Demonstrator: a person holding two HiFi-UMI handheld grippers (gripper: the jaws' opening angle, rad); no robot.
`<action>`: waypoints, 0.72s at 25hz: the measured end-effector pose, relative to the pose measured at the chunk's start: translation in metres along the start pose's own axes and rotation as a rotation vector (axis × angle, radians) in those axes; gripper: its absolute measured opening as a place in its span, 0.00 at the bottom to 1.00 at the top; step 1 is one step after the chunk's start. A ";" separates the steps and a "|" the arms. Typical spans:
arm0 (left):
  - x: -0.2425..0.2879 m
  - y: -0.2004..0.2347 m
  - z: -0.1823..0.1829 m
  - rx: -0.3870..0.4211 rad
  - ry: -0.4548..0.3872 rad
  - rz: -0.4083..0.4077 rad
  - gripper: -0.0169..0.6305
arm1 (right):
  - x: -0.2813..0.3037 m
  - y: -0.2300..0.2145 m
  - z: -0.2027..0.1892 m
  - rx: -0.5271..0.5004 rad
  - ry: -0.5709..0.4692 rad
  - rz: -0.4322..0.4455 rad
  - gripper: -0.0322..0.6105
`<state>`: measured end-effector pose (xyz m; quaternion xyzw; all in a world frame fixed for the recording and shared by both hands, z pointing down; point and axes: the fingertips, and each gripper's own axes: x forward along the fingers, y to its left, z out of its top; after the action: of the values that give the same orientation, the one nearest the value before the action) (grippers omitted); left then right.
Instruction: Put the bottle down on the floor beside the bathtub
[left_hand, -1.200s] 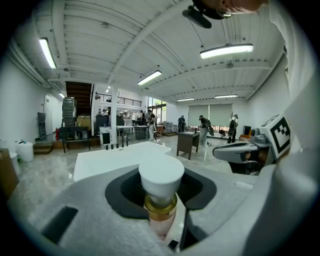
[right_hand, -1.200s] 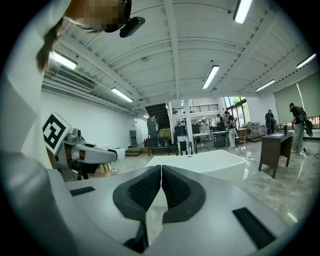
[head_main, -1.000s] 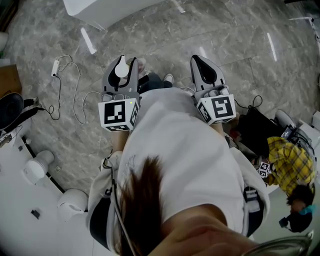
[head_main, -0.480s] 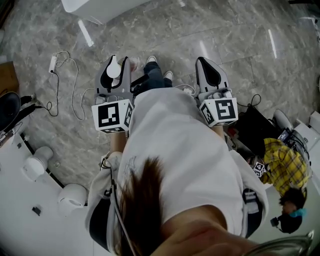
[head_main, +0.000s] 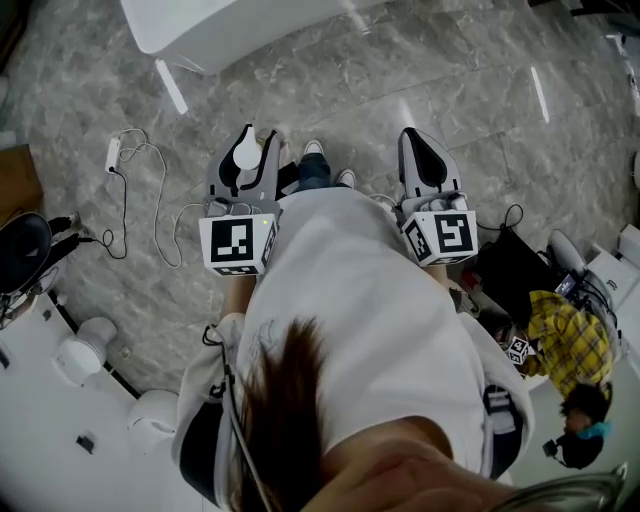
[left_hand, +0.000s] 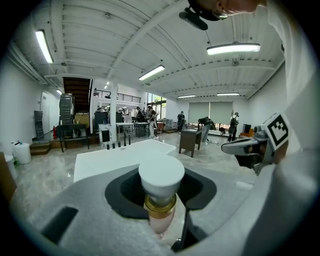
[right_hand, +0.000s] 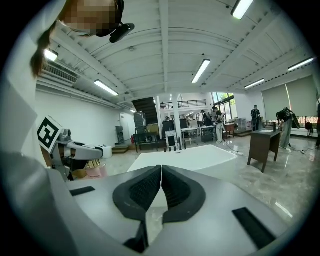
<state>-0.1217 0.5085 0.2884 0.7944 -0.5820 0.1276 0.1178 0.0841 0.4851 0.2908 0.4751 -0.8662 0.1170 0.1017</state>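
Overhead, bottle (head_main: 244, 153) plain white — left gripper view adds gold collar (left_hand: 160, 204).

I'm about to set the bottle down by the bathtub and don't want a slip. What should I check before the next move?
1. Grip on the bottle: ok. The left gripper has its jaws clamped on it under the white cap.
2. Bottle upright: ok, cap on top.
3. Right gripper free: ok, jaws together with nothing between them.
4. Bathtub within reach: not ok. It stands ahead, apart from both grippers.
5. Floor in front of the bathtub: ok, bare marble shows.
6. Cable underfoot: ok. It lies off to the left, away from the shoes.
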 end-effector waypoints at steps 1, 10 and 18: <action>0.004 0.005 0.003 0.003 -0.005 -0.008 0.25 | 0.006 0.000 0.003 0.003 -0.003 -0.009 0.07; 0.015 0.041 0.018 0.017 -0.022 -0.029 0.25 | 0.031 0.012 0.020 0.028 -0.022 -0.053 0.07; 0.014 0.038 -0.003 -0.022 0.008 -0.007 0.25 | 0.040 0.012 0.000 0.024 0.021 -0.004 0.07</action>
<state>-0.1538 0.4858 0.2978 0.7946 -0.5801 0.1239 0.1294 0.0526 0.4590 0.3009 0.4770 -0.8625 0.1321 0.1052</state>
